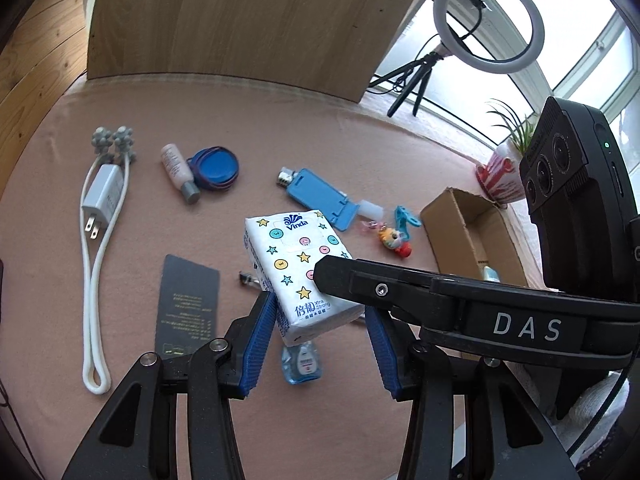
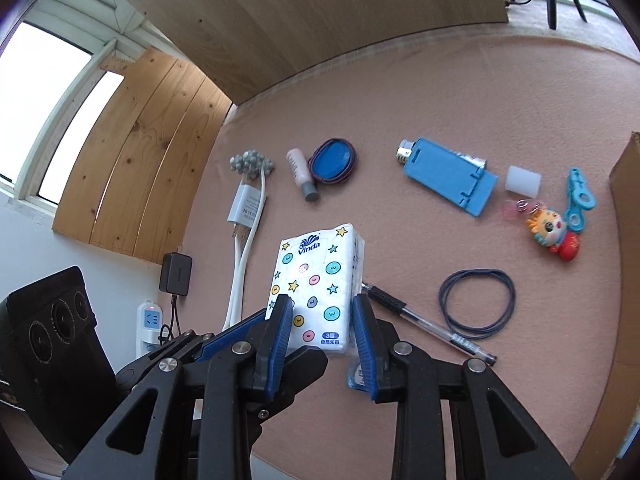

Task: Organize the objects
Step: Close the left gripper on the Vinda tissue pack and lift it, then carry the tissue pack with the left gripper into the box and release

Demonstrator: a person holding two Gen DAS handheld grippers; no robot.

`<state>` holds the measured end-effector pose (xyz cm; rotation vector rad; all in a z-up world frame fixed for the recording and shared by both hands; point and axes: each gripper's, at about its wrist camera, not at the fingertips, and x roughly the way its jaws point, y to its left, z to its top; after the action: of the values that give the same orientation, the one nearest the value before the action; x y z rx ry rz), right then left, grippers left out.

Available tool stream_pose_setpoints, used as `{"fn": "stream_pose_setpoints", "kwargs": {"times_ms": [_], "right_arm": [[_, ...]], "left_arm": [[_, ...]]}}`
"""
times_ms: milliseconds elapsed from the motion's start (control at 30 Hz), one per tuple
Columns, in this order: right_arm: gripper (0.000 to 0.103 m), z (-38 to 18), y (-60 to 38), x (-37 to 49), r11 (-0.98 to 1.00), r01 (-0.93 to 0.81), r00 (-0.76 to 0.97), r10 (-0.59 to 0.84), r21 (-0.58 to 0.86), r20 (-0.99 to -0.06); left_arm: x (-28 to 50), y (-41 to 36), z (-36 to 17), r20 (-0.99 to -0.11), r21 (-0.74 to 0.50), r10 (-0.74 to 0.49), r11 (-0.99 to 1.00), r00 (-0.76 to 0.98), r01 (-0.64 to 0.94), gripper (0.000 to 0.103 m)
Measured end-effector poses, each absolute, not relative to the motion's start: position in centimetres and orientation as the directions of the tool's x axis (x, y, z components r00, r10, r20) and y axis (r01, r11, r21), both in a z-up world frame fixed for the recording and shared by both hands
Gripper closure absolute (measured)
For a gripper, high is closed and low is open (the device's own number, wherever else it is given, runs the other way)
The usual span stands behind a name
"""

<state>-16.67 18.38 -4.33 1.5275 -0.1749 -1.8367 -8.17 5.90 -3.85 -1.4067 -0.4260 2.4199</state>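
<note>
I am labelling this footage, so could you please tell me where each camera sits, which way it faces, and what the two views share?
Left wrist: sits on the left hand-held gripper, looking down its blue fingers at the pink table; the right hand-held gripper crosses the view; a cardboard box stands at right.
Right wrist: sits on the right hand-held gripper, looking down at the same table; the left device shows lower left.
Shared: the Vinda tissue pack clamped by both, the blue phone stand, the white charger.

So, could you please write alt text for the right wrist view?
The right claw grips a white tissue pack printed with stars, above a pink table. Beside it lie a pen and a rubber band.
</note>
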Motion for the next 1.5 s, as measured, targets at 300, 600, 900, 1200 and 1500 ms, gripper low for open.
{"fn": "stream_pose_setpoints", "kwargs": {"times_ms": [300,600,900,1200,1500], "right_arm": [[0.074,-1.5,25.6,-18.5,-0.765,0.378,-0.155,-0.607,0.520,-0.780],[0.074,-0.4,33.0,-20.5,-0.809,0.298,-0.253,-0.579,0.507,-0.775],[0.074,-0.5,38.7,-22.6,-0.847,0.232,-0.326,-0.531,0.478,-0.782],[0.074,-0.9,42.3,-24.6,-0.863,0.183,-0.359,-0.504,0.471,-0.786],[0.072,-1.3,43.0,-25.1,-0.889,0.149,-0.386,-0.455,0.432,-0.803]], "left_arm": [[-9.5,13.2,-1.6,-0.743,-0.413,0.480,-0.877,-0.466,-0.246,0.054],[-10.5,20.8,-0.7,-0.725,-0.413,0.542,-0.836,-0.425,-0.360,0.054],[-12.1,28.0,-0.7,-0.718,-0.403,0.573,-0.805,-0.394,-0.436,0.054],[-13.4,31.9,-1.5,-0.729,-0.384,0.572,-0.796,-0.376,-0.468,0.054],[-14.0,31.9,-2.7,-0.768,-0.348,0.514,-0.836,-0.383,-0.425,0.047]]}}
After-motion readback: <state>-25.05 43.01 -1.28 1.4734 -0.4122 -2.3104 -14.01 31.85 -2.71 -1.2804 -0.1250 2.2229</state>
